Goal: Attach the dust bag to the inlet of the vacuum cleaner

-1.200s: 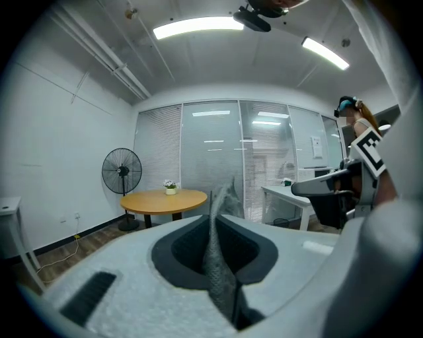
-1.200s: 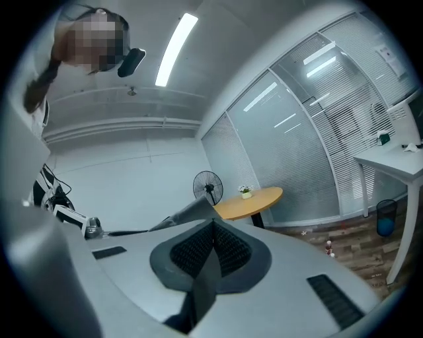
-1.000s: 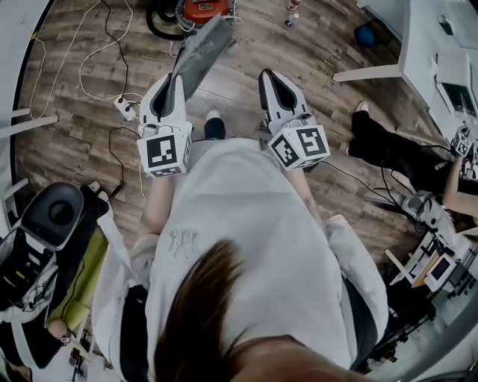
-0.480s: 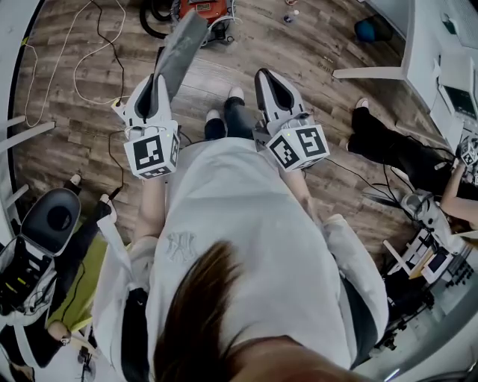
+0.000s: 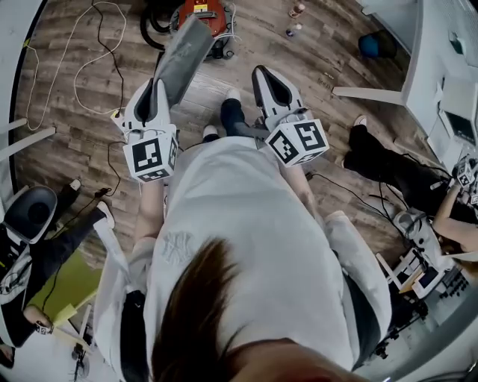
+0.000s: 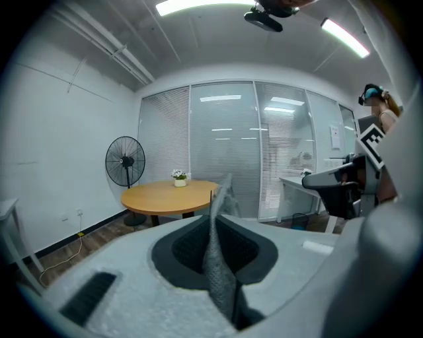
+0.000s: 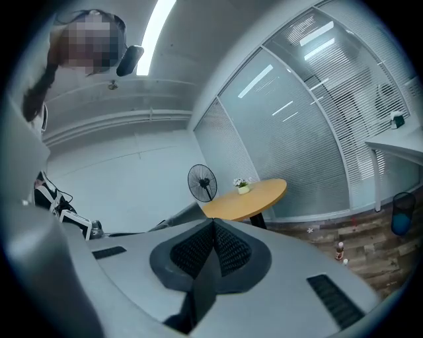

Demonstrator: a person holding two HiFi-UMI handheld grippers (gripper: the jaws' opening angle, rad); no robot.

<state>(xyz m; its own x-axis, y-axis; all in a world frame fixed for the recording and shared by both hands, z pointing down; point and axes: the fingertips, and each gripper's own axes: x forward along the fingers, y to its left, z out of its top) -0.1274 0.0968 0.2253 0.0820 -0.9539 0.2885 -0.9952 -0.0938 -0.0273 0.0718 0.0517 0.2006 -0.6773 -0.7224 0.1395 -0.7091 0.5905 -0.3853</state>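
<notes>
Left gripper (image 5: 155, 93), held out ahead of the torso at 11 o'clock in the head view and pointing toward 12, pinches the near edge of the grey dust bag (image 5: 183, 56), which juts out beyond its jaws. Right gripper (image 5: 265, 78), held alongside at 1 o'clock, has its jaws pressed together on nothing. Beyond the bag, at 12 o'clock, the vacuum cleaner (image 5: 200, 11) sits on the wood floor (image 5: 75, 142).

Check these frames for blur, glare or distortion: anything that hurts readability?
Head view: strong fisheye, dark corners, yet the dust bag reads sharp. Left gripper view: round vignette, ceiling light blown out, bag fabric near the lens slightly soft. Right gripper view: tilted horizon, ceiling strip overexposed.
</notes>
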